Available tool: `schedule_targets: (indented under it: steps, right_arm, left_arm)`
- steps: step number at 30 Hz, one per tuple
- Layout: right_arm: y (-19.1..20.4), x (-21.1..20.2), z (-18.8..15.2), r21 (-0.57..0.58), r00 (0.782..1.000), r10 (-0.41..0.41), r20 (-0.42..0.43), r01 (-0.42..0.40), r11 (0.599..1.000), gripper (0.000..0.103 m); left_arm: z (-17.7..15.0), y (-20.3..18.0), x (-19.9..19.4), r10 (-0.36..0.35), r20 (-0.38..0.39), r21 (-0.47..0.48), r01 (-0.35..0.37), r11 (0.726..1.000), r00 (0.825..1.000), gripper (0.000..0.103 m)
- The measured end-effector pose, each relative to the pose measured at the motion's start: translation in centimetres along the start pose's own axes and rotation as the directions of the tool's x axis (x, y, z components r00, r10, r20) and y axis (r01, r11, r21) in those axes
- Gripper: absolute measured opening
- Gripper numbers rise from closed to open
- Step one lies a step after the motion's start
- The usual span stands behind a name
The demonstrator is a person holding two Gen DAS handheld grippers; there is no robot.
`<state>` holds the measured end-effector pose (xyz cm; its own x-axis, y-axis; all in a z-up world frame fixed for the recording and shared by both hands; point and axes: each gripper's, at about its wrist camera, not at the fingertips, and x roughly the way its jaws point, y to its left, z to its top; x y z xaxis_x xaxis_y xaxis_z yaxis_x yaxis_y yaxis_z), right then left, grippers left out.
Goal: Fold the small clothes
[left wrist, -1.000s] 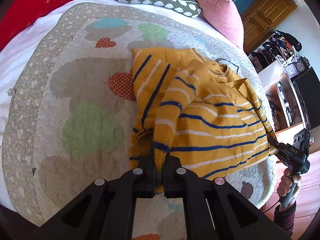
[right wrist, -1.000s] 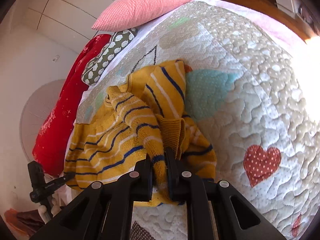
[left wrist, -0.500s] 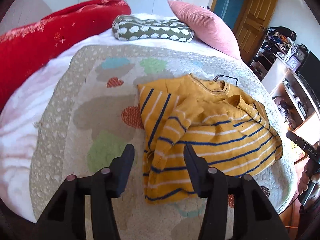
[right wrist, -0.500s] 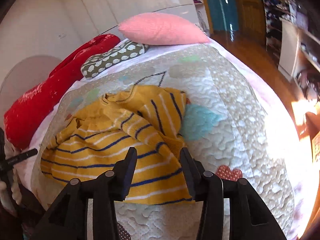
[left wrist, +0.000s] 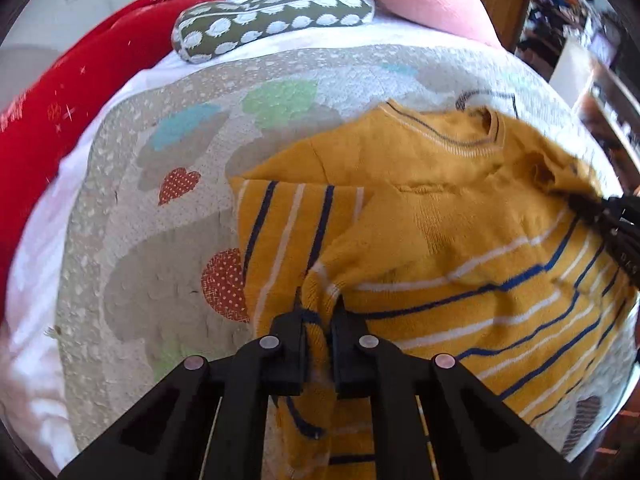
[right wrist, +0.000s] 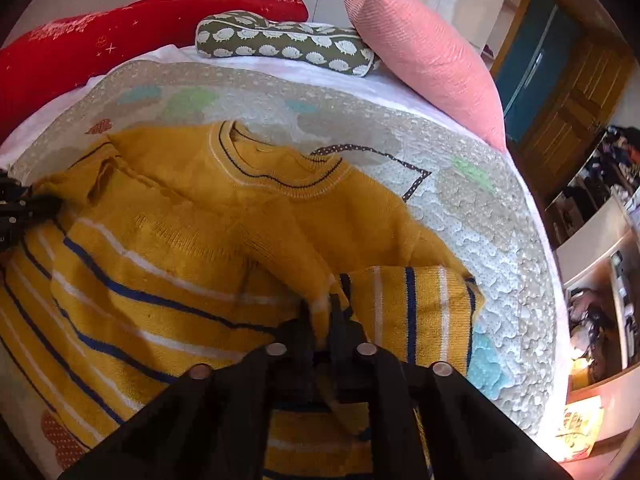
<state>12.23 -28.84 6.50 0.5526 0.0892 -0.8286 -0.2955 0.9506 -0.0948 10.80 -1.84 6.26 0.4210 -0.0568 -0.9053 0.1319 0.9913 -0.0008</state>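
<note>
Both grippers, left gripper (left wrist: 320, 312) and right gripper (right wrist: 325, 312), have fingers clenched on folds of the yellow striped sweater (left wrist: 440, 216) on the quilt (left wrist: 132, 240). Pink pillow (right wrist: 424, 56) at 1 o'clock, red blanket (right wrist: 100, 44) at 10.

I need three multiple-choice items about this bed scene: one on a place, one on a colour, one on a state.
1. Where does the sweater lie?
A. on the quilt
B. on the floor
C. on a chair

2. What colour is the big pillow by the door?
A. green
B. pink
C. white

3. How is the left gripper?
A. wide open
B. shut on nothing
C. shut on sweater fabric

Key: 1 A, the patterned quilt shows all around it; 2 B, its cover is pink; 3 C, yellow knit is pinched between the fingers.
</note>
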Motion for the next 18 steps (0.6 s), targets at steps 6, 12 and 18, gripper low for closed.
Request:
schedule_targets:
  steps: [6,12,18]
  right_arm:
    - [-8.3,0.9,1.1,0.368,0.99,0.129,0.054,-0.14,0.919,0.006]
    - [-10.7,4.8,1.3,0.501,0.98,0.199,0.02,-0.182,0.846,0.006]
    - [-10.3,5.9,3.0,0.481,0.98,0.196,0.02,-0.181,0.858,0.007]
  left_arm:
    - [2.2,4.6,0.2,-0.188,0.012,-0.23,0.185,0.955,0.982,0.009]
    - [3.3,5.7,3.8,-0.248,-0.006,-0.328,0.233,0.916,0.969,0.009]
    - [4.1,8.2,4.9,-0.341,0.06,-0.448,0.331,0.83,0.938,0.017]
